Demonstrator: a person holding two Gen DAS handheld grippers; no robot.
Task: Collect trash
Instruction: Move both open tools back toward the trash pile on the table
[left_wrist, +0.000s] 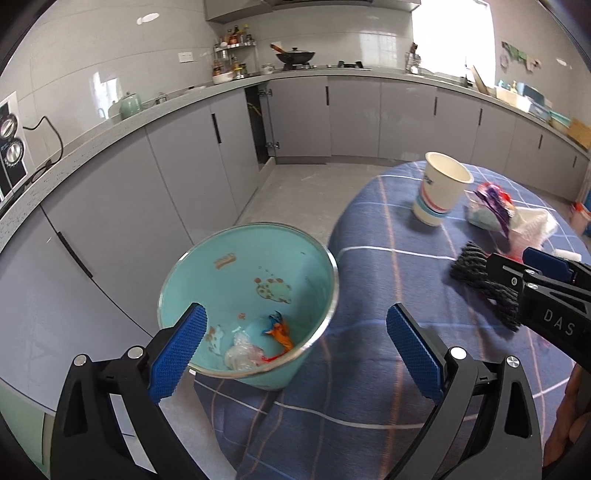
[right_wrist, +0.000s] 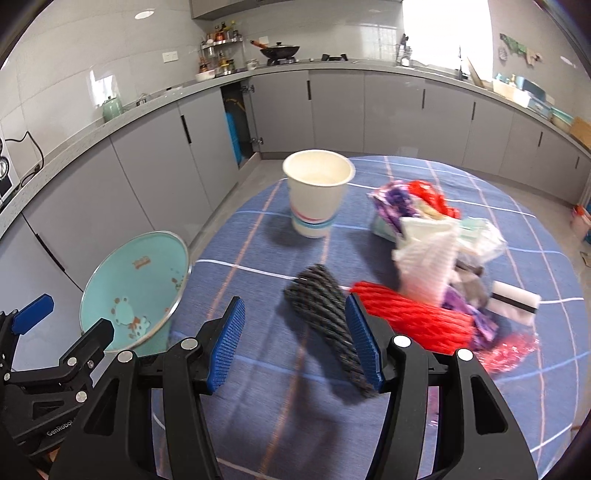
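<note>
Left gripper (left_wrist: 295, 343) above littered bin (left_wrist: 207, 258)

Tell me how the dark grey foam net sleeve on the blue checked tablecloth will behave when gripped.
The dark grey foam net sleeve is open mesh, so it probably squashes between pads and weighs little. Lying flat and limp on the blue checked tablecloth, it likely droops rather than rolls. Its ribbed surface should resist slipping.

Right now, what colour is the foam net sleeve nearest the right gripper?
Dark grey-black foam net sleeve, clearest in the right wrist view.
</note>
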